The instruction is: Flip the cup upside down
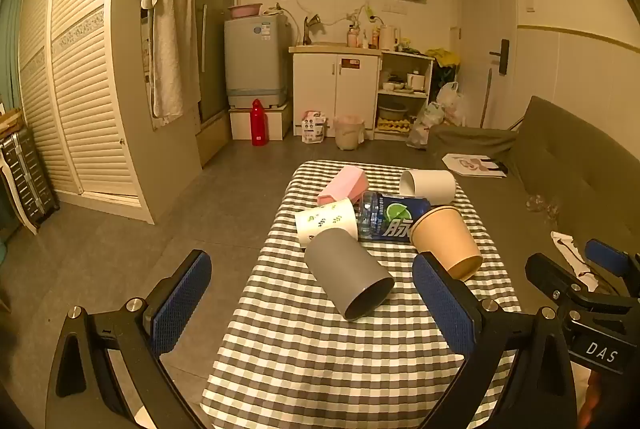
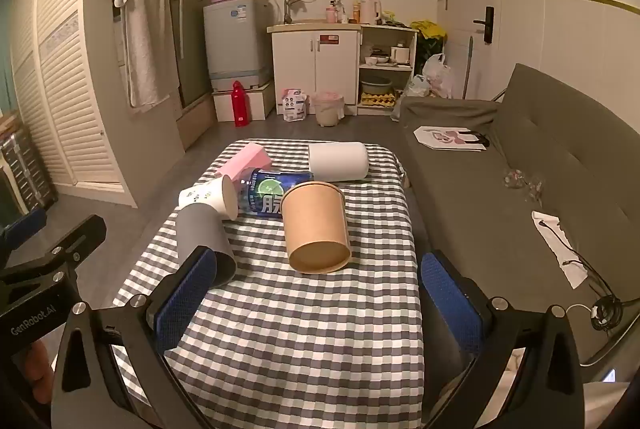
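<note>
Several cups lie on their sides on a checkered table [image 1: 320, 349]: a grey cup [image 1: 348, 277] nearest, a brown paper cup [image 1: 446, 241], a white leaf-print cup [image 1: 326, 221], a pink cup [image 1: 344, 185] and a white cup [image 1: 428, 185]. In the right wrist view the brown cup [image 2: 316, 229] lies centre, the grey cup [image 2: 204, 241] at left behind my left fingertip. My left gripper [image 1: 312, 297] is open and empty, short of the grey cup. My right gripper [image 2: 316, 293] is open and empty, short of the brown cup.
A blue plastic bottle [image 1: 390, 217] lies among the cups. A grey sofa [image 2: 520, 189] runs along the table's right side with a bag and cables on it. Floor lies to the table's left; kitchen cabinets and a washing machine stand at the back.
</note>
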Available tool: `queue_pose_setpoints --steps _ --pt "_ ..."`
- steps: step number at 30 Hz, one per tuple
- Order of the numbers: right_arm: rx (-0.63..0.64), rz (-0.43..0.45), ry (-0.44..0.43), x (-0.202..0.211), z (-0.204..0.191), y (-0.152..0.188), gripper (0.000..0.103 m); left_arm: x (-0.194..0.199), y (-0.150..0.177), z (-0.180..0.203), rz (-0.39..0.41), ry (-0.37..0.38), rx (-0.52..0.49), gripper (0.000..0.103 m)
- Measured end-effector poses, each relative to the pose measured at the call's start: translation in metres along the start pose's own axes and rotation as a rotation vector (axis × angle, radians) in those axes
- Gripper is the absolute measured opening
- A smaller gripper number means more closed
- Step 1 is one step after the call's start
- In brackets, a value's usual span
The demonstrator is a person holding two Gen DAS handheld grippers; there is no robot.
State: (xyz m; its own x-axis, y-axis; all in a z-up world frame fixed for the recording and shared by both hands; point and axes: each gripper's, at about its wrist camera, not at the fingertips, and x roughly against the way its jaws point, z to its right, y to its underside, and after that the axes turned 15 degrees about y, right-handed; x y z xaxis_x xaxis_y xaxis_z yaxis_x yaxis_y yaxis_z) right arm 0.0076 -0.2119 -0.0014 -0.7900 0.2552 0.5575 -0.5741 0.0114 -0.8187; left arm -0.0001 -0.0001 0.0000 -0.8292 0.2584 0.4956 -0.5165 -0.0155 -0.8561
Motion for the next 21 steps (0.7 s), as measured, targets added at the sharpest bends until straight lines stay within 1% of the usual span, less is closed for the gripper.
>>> queue_pose_setpoints --steps 21 --pt "0.003 -0.003 0.002 -0.0001 0.0000 0.0000 0.103 0.0003 0.0000 -0.0001 -0.006 -0.002 0.001 0.103"
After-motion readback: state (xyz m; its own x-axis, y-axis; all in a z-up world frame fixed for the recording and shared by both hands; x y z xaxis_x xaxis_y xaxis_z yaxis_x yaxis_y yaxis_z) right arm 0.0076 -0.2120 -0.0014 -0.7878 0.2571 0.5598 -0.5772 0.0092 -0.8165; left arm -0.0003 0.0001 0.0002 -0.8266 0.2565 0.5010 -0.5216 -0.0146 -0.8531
